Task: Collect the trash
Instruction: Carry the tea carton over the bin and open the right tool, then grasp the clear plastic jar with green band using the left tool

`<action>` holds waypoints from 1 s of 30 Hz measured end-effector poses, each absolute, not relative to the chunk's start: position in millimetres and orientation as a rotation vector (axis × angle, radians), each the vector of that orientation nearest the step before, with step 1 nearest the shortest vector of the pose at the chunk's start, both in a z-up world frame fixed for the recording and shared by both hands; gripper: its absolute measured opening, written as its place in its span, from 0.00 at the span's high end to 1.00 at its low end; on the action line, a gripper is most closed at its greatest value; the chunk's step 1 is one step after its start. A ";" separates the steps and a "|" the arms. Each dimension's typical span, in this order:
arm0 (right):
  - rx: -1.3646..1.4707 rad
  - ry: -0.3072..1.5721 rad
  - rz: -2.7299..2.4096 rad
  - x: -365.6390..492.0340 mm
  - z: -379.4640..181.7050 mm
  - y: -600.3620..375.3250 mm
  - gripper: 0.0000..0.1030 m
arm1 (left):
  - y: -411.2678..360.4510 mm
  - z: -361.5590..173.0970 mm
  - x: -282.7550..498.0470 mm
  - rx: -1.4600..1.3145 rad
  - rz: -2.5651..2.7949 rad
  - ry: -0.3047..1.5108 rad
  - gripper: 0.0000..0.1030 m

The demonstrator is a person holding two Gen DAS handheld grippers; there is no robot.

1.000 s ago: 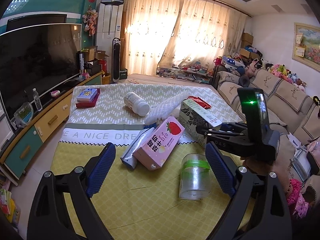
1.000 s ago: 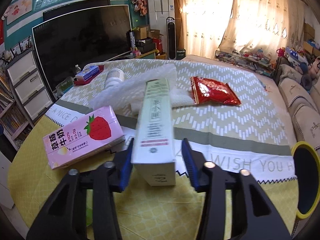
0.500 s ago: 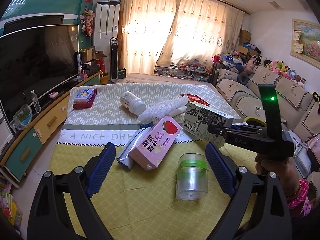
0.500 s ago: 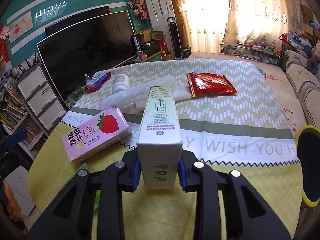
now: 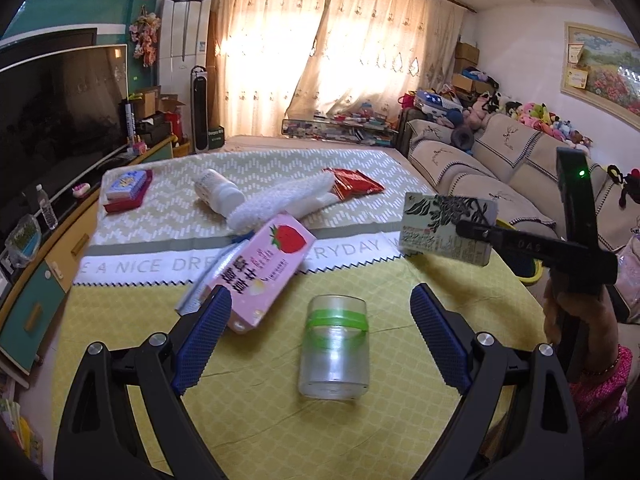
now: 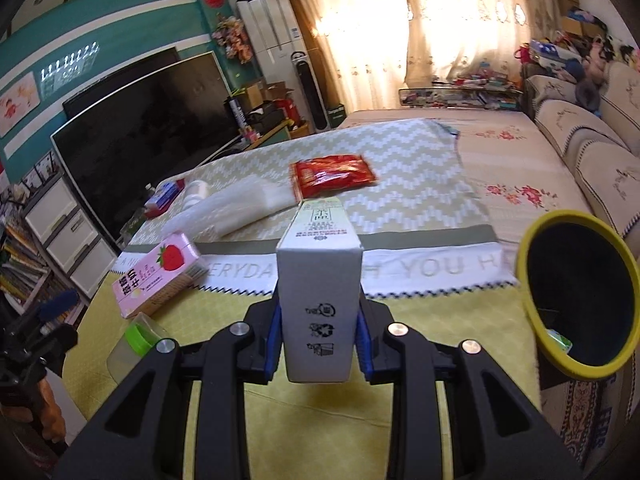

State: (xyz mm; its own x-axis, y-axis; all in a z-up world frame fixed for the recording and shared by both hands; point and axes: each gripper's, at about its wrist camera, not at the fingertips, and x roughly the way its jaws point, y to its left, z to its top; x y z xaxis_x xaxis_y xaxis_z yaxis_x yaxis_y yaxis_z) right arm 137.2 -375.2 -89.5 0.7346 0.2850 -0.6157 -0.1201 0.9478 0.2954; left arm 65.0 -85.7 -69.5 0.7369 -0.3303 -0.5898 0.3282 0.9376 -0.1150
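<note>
Right fingers clamp the tea box above the table's right edge, while left fingers spread wide, empty, astride the jar.

A white box is held up off the bed. A pink box, a clear jar and a red bag are left lying there.

on the table, the jar lies nearest; the milk carton sits left behind it, the snack packet far behind, the bin off the table's right edge
</note>
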 end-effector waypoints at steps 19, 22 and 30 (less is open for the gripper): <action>0.436 0.619 -0.272 114.3 -106.3 -573.8 0.72 | -110.8 -97.0 80.2 0.037 -0.383 0.725 0.13; 0.422 0.639 -0.335 124.9 -118.6 -586.7 0.70 | -114.1 -100.4 81.7 0.048 -0.381 0.735 0.13; 0.364 0.562 -0.294 134.5 -108.9 -543.7 0.55 | -116.8 -113.2 87.8 0.067 -0.371 0.776 0.13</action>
State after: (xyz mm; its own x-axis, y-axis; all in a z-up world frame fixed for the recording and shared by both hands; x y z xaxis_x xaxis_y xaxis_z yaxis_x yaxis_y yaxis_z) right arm 134.5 -543.7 -108.9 0.8073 -0.1710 -0.5648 0.3667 0.8952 0.2531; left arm 87.8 -116.8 -113.2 0.6529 -0.3021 -0.6946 0.3509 0.9333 -0.0761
